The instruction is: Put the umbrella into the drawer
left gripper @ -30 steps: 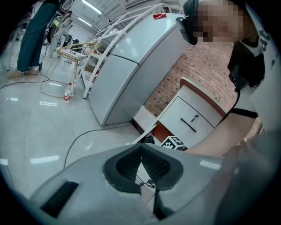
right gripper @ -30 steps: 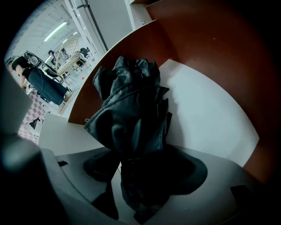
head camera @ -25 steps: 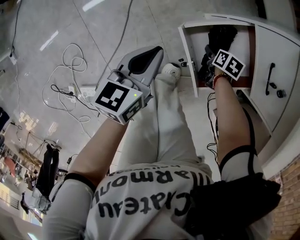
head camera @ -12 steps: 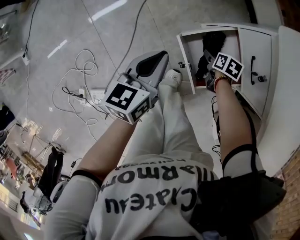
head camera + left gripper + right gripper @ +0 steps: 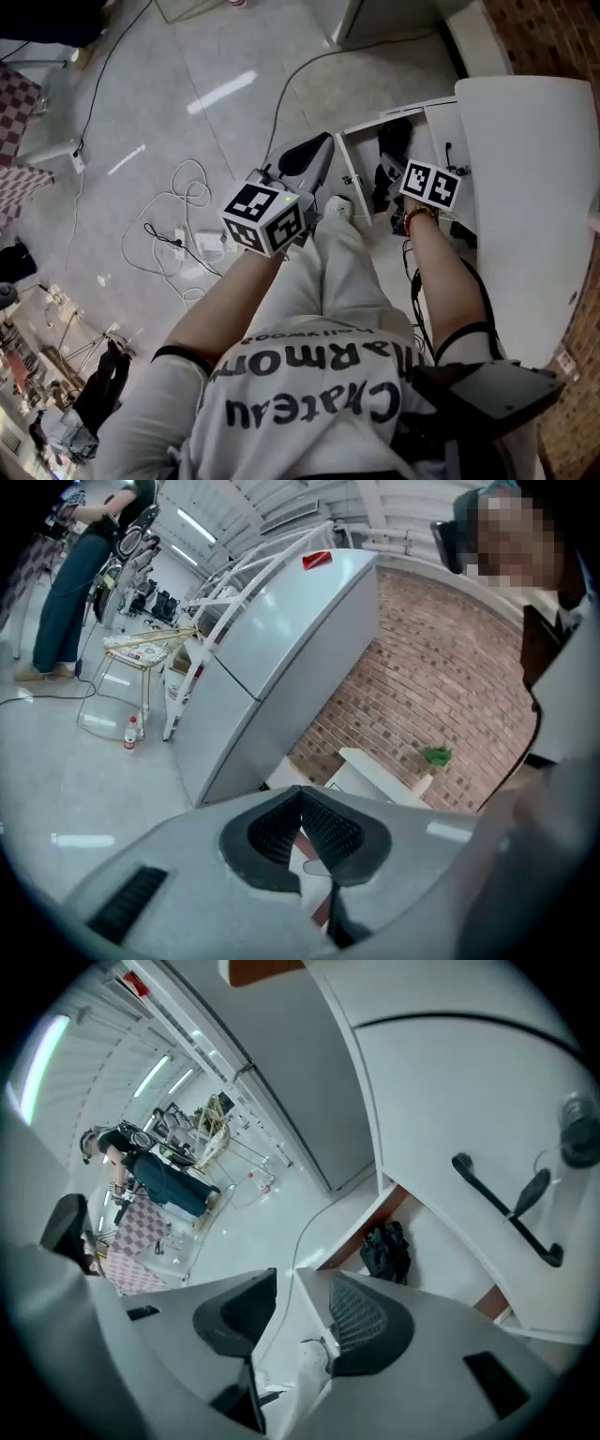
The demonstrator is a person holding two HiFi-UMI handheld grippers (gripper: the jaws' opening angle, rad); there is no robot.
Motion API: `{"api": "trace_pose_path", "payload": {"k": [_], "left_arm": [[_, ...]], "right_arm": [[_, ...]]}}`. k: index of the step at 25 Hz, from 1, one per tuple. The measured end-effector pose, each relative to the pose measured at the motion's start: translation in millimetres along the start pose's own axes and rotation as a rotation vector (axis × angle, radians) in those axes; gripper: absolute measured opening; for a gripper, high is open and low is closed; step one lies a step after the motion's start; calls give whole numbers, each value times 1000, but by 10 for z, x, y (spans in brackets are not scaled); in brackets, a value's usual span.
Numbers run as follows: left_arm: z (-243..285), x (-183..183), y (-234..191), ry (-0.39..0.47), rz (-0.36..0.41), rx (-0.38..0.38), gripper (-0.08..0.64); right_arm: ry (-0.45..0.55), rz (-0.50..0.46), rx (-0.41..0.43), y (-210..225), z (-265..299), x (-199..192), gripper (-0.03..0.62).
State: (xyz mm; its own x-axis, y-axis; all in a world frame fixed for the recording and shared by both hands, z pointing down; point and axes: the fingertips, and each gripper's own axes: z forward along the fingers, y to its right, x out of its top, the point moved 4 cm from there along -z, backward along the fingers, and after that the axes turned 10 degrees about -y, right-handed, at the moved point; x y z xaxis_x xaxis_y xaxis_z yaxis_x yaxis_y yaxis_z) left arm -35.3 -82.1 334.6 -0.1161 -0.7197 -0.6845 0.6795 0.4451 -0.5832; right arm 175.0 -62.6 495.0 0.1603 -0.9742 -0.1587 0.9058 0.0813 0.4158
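The black folded umbrella point(image 5: 396, 137) point(image 5: 386, 1249) lies inside the open white drawer point(image 5: 355, 167) point(image 5: 349, 1239) at floor level. My right gripper point(image 5: 298, 1281) hangs well above the drawer and points down at it. Its jaws are closing with a gap still between the pads and nothing in them. In the head view only its marker cube point(image 5: 431, 185) shows clearly. My left gripper point(image 5: 309, 155) point(image 5: 301, 792) is held up left of the drawer, over the floor. Its ribbed pads meet at the tips and hold nothing.
The drawer front with a black handle point(image 5: 508, 1206) stands ajar under the white cabinet top point(image 5: 525, 197). White cables and a power strip point(image 5: 200, 246) lie on the tiled floor at the left. My leg and shoe point(image 5: 335, 207) stand beside the drawer. A grey fridge point(image 5: 272, 658) and a brick wall are beyond.
Both grippers have risen away from the floor, and the right one has drawn up out of the drawer. The umbrella stays in the drawer, which now looks smaller and farther below.
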Motion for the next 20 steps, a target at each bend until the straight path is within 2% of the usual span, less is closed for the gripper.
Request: {"api": "trace_pose_path", "payload": {"k": [3, 5, 7, 11, 13, 16, 20], "left_arm": [[-148, 107, 168, -9, 10, -2, 15], [-221, 212, 284, -7, 39, -10, 15], [-239, 360, 374, 11, 57, -21, 15], [-275, 615, 580, 57, -24, -53, 15], [-310, 780, 733, 88, -31, -75, 15], [-304, 1092, 1019, 133, 22, -116, 15], [-294, 1560, 1475, 204, 148, -188, 15]], "right_arm": [[43, -23, 62, -326, -363, -52, 131], [104, -58, 83, -544, -642, -11, 66], [176, -95, 109, -751, -914, 114, 49], [304, -101, 186, -1086, -1526, 342, 31], [376, -93, 220, -1217, -1871, 472, 29], [520, -112, 270, -1364, -2430, 741, 28], [736, -163, 301, -1481, -3213, 1017, 28]]}}
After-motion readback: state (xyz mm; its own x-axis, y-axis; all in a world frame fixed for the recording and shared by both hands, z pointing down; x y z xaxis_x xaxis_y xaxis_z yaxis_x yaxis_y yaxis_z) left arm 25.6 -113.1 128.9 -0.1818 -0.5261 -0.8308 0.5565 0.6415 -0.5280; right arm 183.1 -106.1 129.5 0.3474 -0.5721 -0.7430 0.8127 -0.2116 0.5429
